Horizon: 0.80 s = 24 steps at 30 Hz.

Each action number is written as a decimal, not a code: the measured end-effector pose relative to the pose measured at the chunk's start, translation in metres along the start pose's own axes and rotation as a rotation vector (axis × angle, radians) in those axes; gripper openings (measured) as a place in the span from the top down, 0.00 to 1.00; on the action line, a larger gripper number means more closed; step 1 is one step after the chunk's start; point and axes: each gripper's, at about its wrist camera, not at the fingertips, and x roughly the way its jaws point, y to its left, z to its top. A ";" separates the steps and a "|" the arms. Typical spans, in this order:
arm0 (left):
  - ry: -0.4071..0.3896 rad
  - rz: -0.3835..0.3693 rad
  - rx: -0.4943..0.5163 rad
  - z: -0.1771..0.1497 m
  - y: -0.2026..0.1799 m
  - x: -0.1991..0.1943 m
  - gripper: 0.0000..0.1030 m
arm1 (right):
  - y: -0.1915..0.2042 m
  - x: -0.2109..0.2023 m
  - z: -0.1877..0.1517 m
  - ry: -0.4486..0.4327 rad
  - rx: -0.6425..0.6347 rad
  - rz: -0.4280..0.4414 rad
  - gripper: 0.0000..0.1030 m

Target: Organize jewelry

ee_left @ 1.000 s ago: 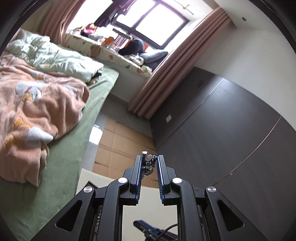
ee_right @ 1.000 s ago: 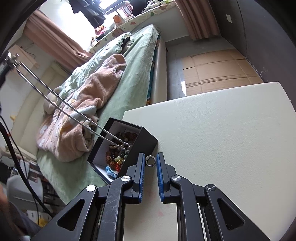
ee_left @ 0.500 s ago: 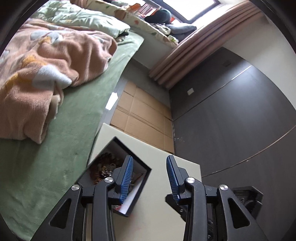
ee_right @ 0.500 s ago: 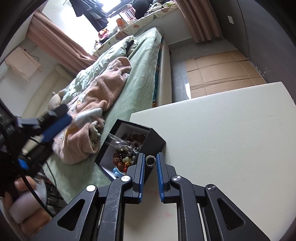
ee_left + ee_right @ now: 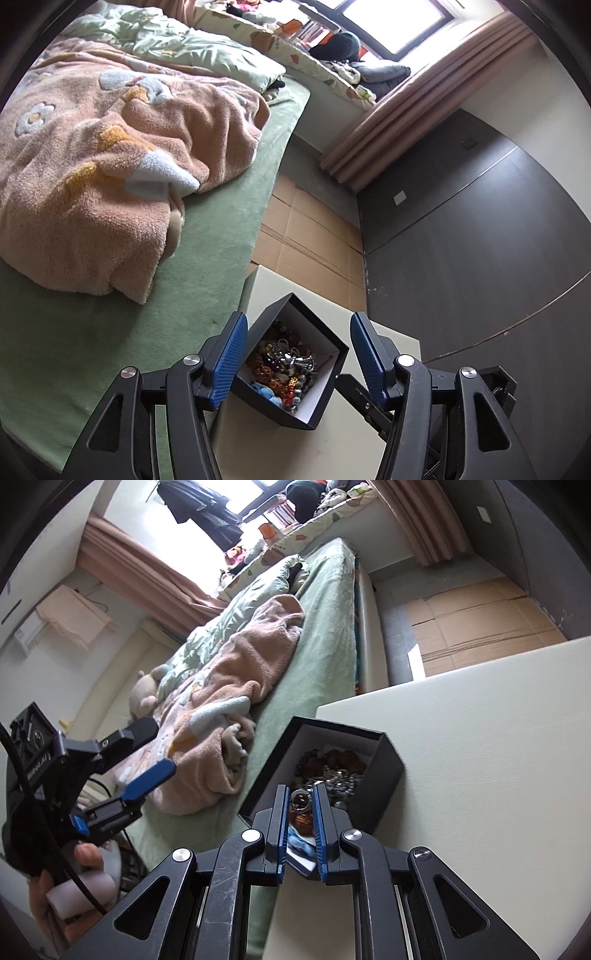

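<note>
Right wrist view: our right tongs (image 5: pixel 300 800) pinch a ring (image 5: pixel 299 799) over the jewelry box (image 5: pixel 384 775); left tongs (image 5: pixel 297 339) are opening, nothing between them.

Both grippers are black. The left gripper (image 5: pixel 297 341) and right gripper (image 5: pixel 301 805) carry ribbed blue pads (image 5: pixel 229 360) and silver screws (image 5: pixel 252 836).

surface: cream table (image 5: pixel 498 738) | on it: open black box (image 5: pixel 384 775), near corner

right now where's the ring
In the right wrist view, the ring is pinched in the right gripper, over the near end of the black jewelry box.
</note>
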 end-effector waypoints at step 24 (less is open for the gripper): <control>-0.014 0.063 0.215 -0.051 -0.063 0.016 0.15 | -0.033 -0.073 -0.009 -0.067 0.091 -0.240 0.39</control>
